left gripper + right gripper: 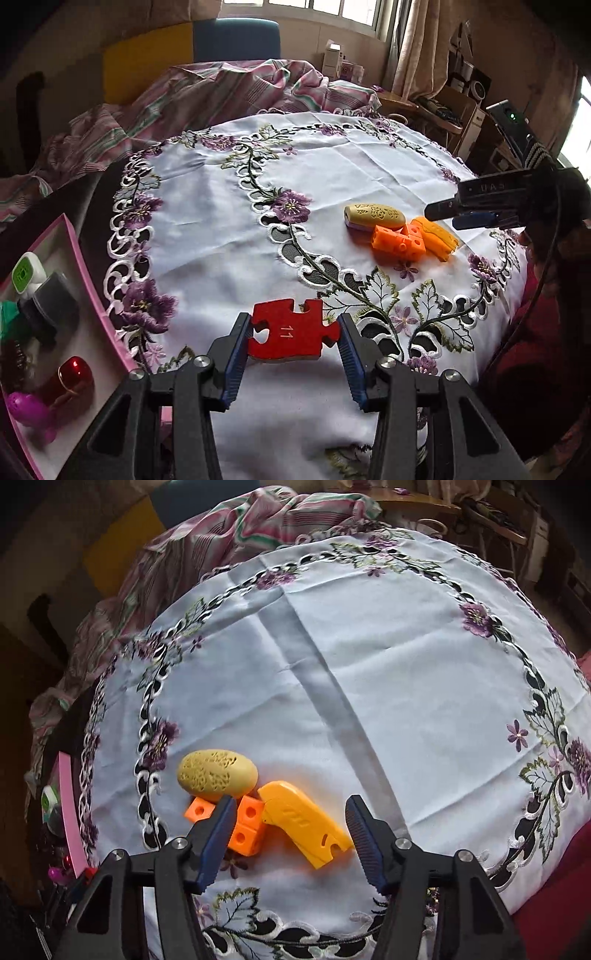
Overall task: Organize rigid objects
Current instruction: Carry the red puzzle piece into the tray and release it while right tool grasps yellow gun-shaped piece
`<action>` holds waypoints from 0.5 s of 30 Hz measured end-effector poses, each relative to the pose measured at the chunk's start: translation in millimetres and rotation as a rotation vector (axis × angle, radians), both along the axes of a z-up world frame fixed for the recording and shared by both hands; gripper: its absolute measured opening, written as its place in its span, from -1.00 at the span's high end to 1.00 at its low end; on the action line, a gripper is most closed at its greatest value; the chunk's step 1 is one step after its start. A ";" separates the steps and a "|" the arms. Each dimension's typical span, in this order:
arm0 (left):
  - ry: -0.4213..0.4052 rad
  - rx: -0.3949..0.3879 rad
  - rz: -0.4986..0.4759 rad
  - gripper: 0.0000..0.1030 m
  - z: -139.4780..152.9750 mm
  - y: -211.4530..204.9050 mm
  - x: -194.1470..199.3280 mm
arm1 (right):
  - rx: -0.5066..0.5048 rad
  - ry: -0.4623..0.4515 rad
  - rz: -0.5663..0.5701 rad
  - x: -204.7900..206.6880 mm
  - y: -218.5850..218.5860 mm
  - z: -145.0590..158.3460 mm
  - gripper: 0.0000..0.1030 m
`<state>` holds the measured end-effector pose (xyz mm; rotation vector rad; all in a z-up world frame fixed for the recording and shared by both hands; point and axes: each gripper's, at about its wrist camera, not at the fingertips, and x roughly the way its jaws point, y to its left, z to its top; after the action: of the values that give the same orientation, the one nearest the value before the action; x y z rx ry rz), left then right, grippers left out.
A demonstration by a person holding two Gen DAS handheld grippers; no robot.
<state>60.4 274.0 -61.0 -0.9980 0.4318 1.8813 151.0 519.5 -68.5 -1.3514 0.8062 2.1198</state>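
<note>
My left gripper (pixel 293 326) is shut on a red puzzle piece (pixel 291 332) marked 11, its pads touching both sides, just above the embroidered white cloth (pixel 221 229). My right gripper (pixel 290 808) is open above a yellow flat plastic piece (pixel 306 819) and orange cubes (pixel 245 827), next to a tan oval carved object (pixel 218 773). The same group shows in the left wrist view: oval (pixel 375 216), cubes (pixel 397 242), yellow piece (pixel 437 238), with the right gripper (pixel 439 212) above them.
A pink-rimmed box (pixel 86 280) at the left table edge holds a red cylinder (pixel 74 376), a purple egg shape (pixel 26 408), a grey item and a green-and-white item. A striped bedsheet (pixel 221 88) lies behind the table. The box rim (pixel 70 812) shows in the right wrist view.
</note>
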 end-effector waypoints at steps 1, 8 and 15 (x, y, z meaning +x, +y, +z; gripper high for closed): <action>0.000 0.008 0.010 0.09 2.0 -4.5 -1.6 | 0.035 -0.037 0.038 -3.3 -4.3 2.8 -0.21; -0.030 0.047 0.051 0.09 8.8 -25.1 -6.4 | 0.101 -0.233 0.174 -21.3 -13.6 -19.8 -0.21; 0.013 0.048 0.126 0.09 18.0 -43.9 -10.2 | 0.160 -0.214 0.121 -16.2 -9.7 -37.8 0.48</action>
<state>50.2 230.1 -43.0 -1.0013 0.3361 2.0021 134.8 509.9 -106.3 -1.5405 0.4691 2.0351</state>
